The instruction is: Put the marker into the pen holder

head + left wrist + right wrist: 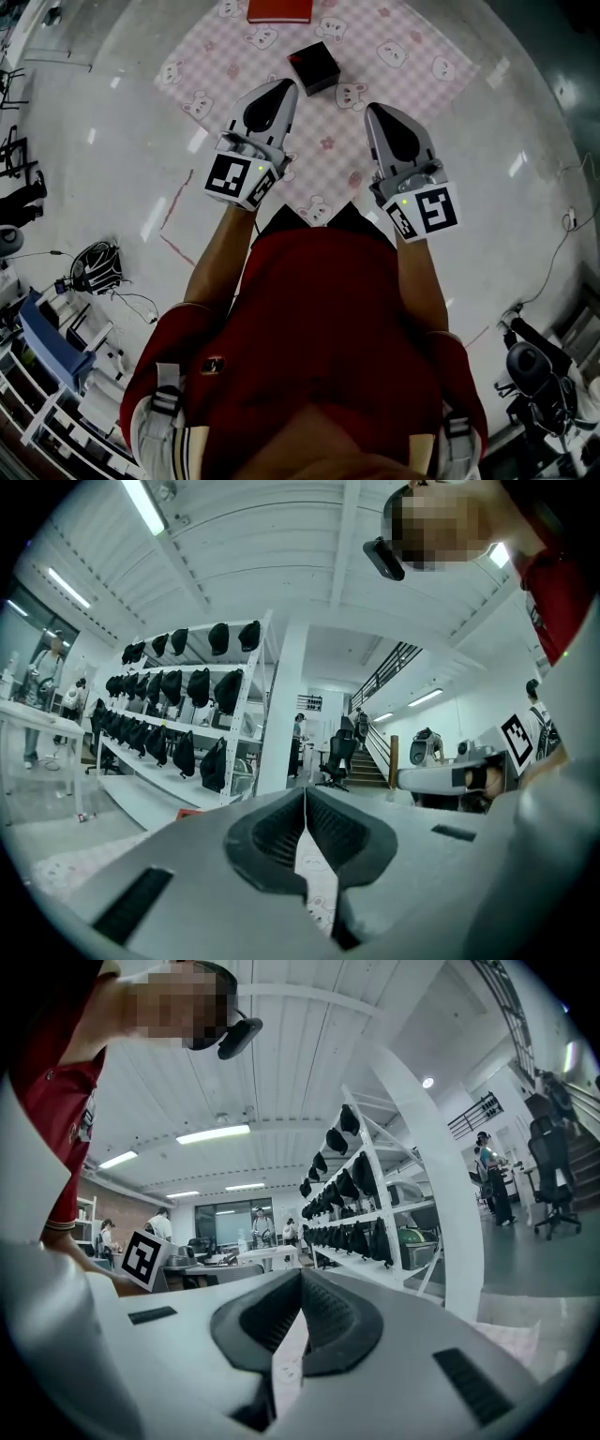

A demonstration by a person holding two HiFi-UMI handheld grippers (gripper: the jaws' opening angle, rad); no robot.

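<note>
Pink checked cloth (412, 66) printed with cartoon bears, spread flat on what looks like a glossy white floor (122, 141). Toward its far side, a small black square box (314, 67), by judgement the pen holder, upright and clear of both tools. Beyond it, at the cloth's far edge, a flat red rectangular object (278, 9). No marker to be found in any view: not on the visible cloth, not in either tool, so impossible to say where it lies. Left tongs (284, 89) pressed tip to tip with nothing between, only a sliver of cloth showing below the meeting pads. Right tongs (377, 112) likewise closed and empty. Both held low over the near part of the cloth, side by side, pointing toward the black square box, the left nearer to it. Task apparently not begun: marker yet to be located and gripped, then carried to the box and dropped in. Nothing lying between the tongs and the box. Around: red tape lines (169, 217) on the floor to the left, a coil of cable (94, 264) beyond them, white racks of dark bags (187, 696) in the room behind, a few people in the distance.
</note>
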